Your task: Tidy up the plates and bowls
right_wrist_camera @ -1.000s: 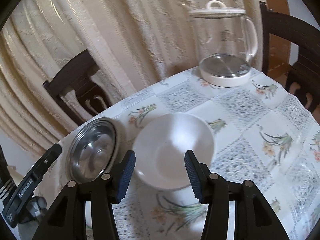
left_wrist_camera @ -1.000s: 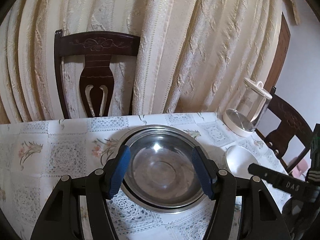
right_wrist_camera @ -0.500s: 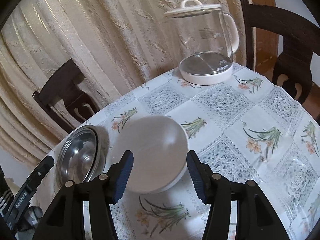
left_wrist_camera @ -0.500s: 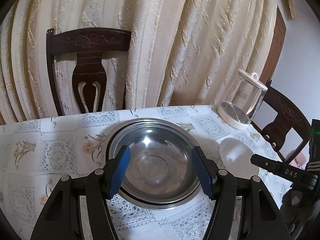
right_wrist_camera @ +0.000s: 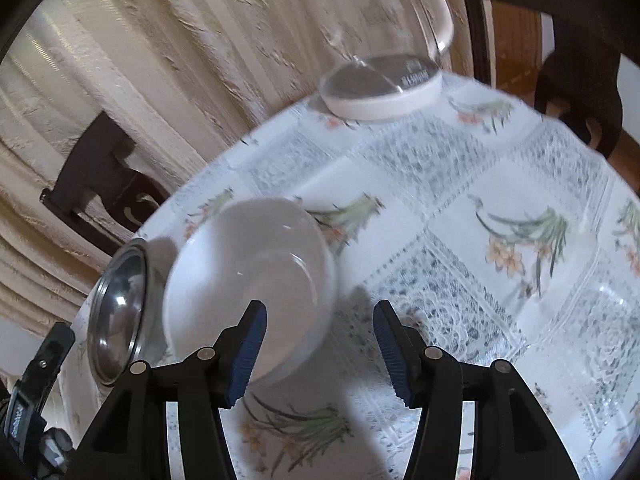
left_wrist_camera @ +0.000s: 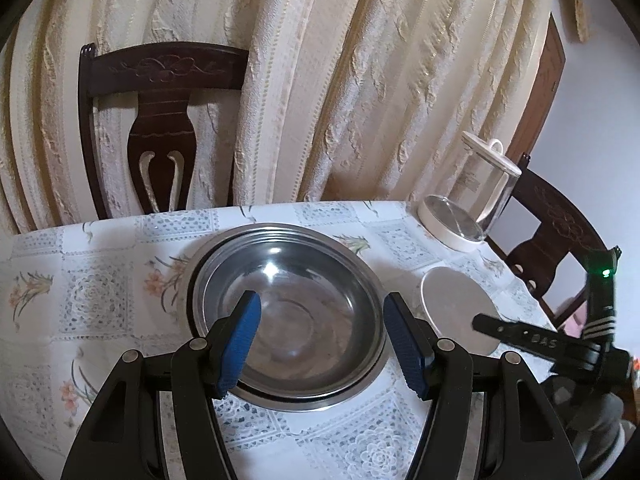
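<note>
Right wrist view shows the right gripper [right_wrist_camera: 318, 350] with fingers spread around nothing beside the white bowl [right_wrist_camera: 250, 280]: center them on its rim before clamping, while the left gripper [left_wrist_camera: 322, 340] hovers released over the steel bowl [left_wrist_camera: 288, 312].

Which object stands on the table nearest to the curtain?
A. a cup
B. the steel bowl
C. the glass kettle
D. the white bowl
C: the glass kettle stands at the far edge of the table by the curtain, beyond the steel bowl and the white bowl.
</note>
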Demonstrator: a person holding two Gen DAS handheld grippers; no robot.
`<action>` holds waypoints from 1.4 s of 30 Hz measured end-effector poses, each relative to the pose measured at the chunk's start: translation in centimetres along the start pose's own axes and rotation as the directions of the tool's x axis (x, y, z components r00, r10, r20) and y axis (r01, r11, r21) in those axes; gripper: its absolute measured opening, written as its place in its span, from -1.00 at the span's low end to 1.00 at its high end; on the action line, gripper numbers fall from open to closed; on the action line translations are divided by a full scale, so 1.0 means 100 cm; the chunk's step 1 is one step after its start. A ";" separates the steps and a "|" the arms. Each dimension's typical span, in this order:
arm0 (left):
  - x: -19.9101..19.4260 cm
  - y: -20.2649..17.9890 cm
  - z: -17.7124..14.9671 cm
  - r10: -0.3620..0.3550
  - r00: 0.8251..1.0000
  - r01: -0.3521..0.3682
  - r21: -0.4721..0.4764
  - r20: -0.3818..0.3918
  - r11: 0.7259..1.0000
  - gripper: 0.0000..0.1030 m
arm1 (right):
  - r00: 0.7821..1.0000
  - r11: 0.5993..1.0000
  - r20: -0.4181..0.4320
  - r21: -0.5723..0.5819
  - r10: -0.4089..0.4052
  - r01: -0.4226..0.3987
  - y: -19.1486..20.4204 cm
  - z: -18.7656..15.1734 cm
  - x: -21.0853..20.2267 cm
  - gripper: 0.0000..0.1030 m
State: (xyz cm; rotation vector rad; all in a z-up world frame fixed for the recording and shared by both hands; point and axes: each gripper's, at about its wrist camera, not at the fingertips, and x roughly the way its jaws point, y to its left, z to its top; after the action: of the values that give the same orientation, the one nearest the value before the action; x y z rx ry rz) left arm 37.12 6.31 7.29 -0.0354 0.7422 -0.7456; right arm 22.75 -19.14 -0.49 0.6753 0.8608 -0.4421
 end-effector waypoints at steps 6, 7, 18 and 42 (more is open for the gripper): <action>0.003 0.000 -0.001 -0.020 1.000 0.020 -0.014 -0.015 1.000 0.26 | 1.000 1.000 -0.004 0.028 0.014 -0.014 -0.012 0.002 0.002 0.20; 0.004 0.000 -0.002 -0.024 1.000 0.024 -0.017 -0.019 1.000 0.26 | 1.000 1.000 -0.003 0.021 0.013 -0.013 -0.013 0.002 0.002 0.21; 0.013 0.007 -0.013 -0.122 0.988 0.112 -0.110 -0.092 0.988 0.26 | 0.999 0.999 0.017 -0.008 0.045 -0.045 -0.019 -0.001 0.005 0.22; 0.056 -0.076 -0.006 -0.186 0.932 0.190 -0.016 -0.312 0.982 0.26 | 0.988 0.988 0.048 -0.038 0.150 -0.148 -0.031 -0.006 0.002 0.19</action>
State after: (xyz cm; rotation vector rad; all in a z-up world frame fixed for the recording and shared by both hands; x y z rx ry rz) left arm 34.94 -2.75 5.64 0.0261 1.0459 -0.9527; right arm 20.67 -20.94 -2.00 0.6887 0.7623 -0.3079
